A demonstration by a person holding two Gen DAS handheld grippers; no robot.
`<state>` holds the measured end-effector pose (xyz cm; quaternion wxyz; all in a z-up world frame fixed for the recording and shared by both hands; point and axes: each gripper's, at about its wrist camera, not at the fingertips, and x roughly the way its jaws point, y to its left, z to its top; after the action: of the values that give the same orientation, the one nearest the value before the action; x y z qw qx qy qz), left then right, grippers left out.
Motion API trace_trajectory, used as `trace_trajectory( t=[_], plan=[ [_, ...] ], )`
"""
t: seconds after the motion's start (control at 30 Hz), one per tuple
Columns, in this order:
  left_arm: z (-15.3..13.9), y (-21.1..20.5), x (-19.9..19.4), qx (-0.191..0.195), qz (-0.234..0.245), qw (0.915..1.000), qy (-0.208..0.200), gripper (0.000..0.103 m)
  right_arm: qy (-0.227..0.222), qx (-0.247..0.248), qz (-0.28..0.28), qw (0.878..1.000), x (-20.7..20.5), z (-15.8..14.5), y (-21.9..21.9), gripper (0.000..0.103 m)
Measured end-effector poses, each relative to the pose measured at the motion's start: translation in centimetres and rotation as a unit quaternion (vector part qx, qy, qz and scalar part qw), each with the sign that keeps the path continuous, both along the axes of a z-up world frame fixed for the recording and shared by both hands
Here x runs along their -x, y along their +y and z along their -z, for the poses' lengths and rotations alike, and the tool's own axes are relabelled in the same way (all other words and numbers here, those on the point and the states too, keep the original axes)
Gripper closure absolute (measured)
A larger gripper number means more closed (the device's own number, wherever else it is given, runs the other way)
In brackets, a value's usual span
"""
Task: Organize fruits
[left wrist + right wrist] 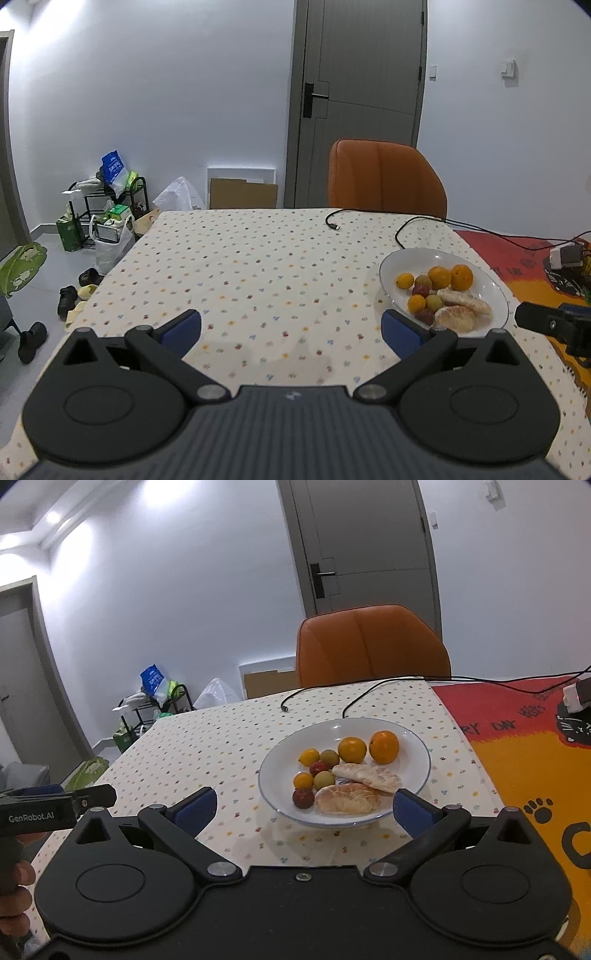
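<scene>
A white plate [280, 771] holds the fruit: two oranges [384, 746], small yellow-orange citrus [308, 756], several small red and green plums [324, 780], and two peeled pomelo pieces [347, 798]. The same plate [391, 269] lies to the right in the left wrist view. My right gripper [302, 808] is open just in front of the plate's near rim, its jaws wide apart with nothing between them. My left gripper [291, 327] is open over bare tablecloth, left of the plate, its right fingertip close to the rim.
A dotted tablecloth [258, 266] covers the table. A red and orange mat [524, 760] lies to the right. Black cables [369, 218] run across the far edge. An orange chair [384, 177] stands behind the table. A hand [14, 897] holds the left gripper's handle.
</scene>
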<state>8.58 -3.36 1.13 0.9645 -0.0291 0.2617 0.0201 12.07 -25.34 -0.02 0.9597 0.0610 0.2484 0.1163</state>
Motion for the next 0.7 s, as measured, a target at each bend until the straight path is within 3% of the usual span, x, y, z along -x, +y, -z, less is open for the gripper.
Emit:
trace_trajectory(
  t=[0.33, 0.7],
  plan=[
    [-0.2, 1.6, 3.4, -0.009, 0.001, 1.0000, -0.003, 0.000, -0.003, -0.012, -0.012, 1.000, 2.8, -0.7, 0.6, 0.000],
    [-0.3, 3.0, 6.3, -0.005, -0.003, 1.0000, -0.007, 0.000, -0.008, 0.008, -0.024, 1.000, 5.1, -0.9, 1.9, 0.000]
  ],
)
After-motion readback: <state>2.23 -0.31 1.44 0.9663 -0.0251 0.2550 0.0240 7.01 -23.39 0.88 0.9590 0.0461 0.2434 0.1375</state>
